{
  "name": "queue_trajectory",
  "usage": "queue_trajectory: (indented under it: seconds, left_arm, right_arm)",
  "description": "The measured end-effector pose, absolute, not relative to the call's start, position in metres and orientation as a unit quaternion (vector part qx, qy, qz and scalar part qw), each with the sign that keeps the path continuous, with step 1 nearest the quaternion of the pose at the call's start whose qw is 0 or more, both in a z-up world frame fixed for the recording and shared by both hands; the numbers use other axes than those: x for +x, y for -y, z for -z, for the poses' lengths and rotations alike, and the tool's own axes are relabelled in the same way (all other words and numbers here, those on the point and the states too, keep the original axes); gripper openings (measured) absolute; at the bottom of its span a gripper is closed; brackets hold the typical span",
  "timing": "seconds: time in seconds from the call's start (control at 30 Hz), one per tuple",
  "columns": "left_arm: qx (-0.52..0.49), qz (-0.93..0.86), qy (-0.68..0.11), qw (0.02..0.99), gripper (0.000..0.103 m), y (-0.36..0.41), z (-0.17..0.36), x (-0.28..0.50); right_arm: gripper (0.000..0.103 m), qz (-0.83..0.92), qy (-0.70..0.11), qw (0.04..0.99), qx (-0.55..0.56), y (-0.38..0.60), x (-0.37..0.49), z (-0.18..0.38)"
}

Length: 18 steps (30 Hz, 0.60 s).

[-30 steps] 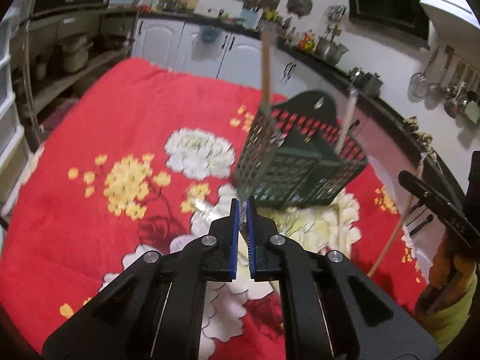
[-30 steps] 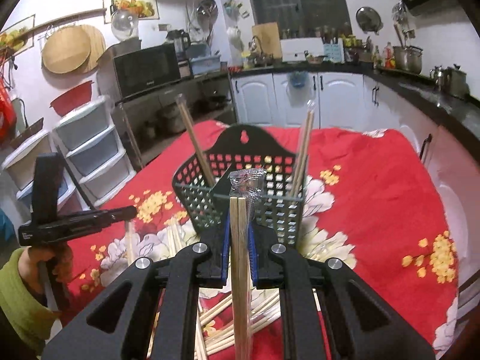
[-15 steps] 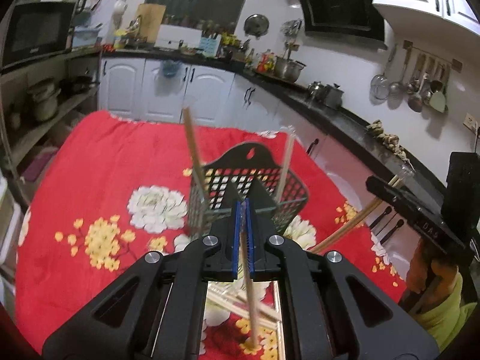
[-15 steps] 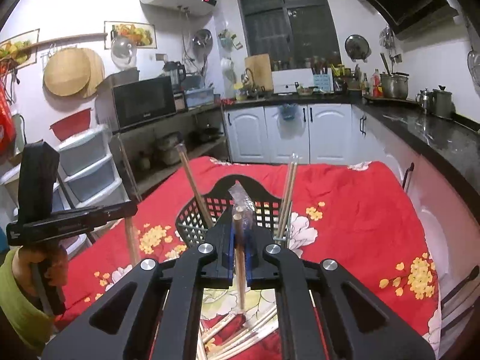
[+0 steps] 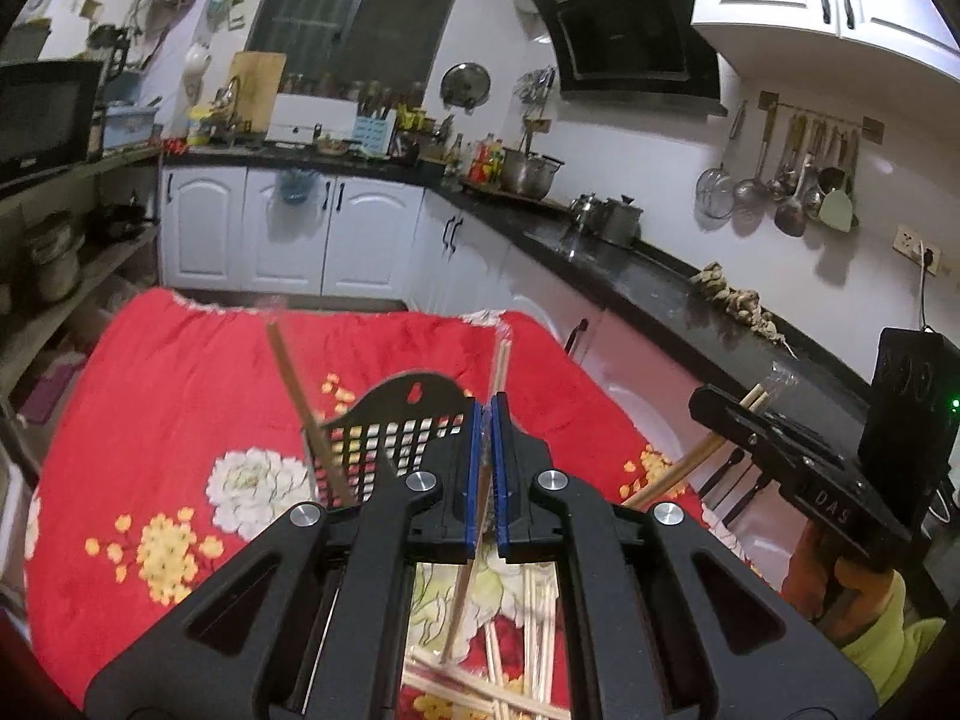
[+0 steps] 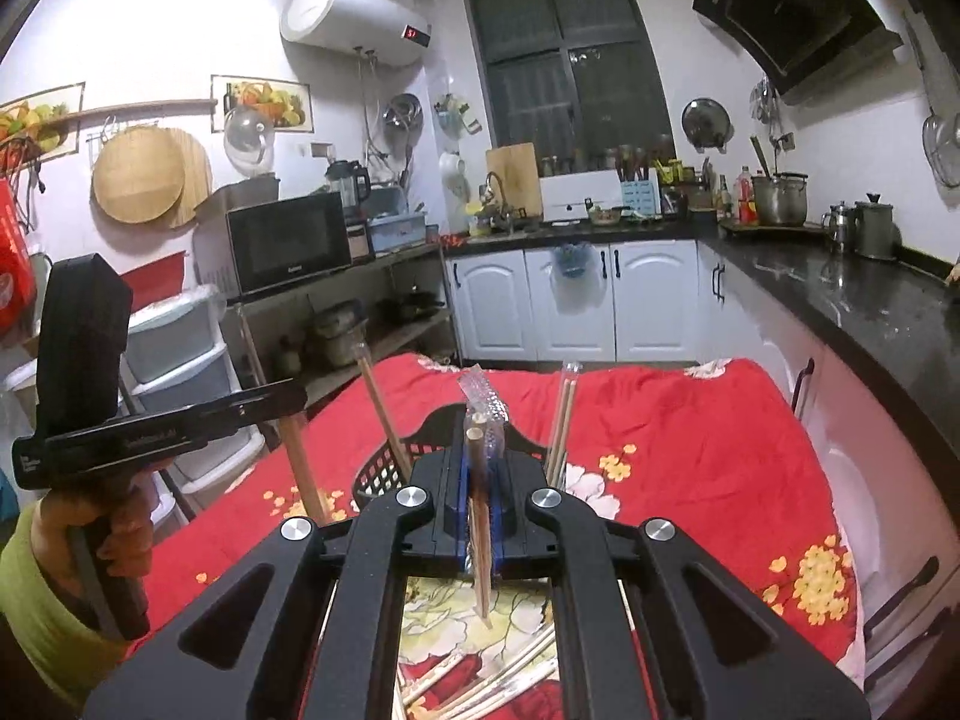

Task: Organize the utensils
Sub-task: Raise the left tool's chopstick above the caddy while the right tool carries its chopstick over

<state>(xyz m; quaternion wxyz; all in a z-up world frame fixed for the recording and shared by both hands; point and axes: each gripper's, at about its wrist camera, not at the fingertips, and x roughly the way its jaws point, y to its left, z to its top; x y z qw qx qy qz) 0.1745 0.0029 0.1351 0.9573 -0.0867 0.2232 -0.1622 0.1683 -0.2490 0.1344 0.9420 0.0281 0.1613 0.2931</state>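
A dark slotted utensil basket stands on the red flowered tablecloth. In it lean a brown chopstick and a pale wrapped pair. My left gripper, raised over the table just short of the basket, is shut on a single chopstick that hangs down under the jaws. My right gripper is shut on a plastic-wrapped pair of chopsticks, also just before the basket. Each gripper shows in the other's view: the right gripper and the left gripper.
Several loose chopsticks lie on the cloth under both grippers. A black counter with pots runs along the right side. Shelves and plastic drawers stand left of the table. A hand in a green sleeve holds the left gripper.
Both grippers have risen and tipped up towards level, lifting their chopsticks off the pile. The basket now sits lower in both views.
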Motion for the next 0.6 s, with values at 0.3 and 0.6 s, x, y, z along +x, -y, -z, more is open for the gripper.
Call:
queue_trajectory:
  seconds: [0.3,0.6]
  left_arm:
    - [-0.076,0.171,-0.189,0.964,0.002,0.008,-0.160,0.181]
    - [-0.079,0.167,-0.154,0.971,0.002,0.010,-0.188,0.190]
  right_arm:
    - [0.005,-0.290,-0.143,0.945,0.042,0.255,0.173,-0.150]
    - [0.005,-0.293,-0.117,0.948,0.044,0.254,0.176,-0.171]
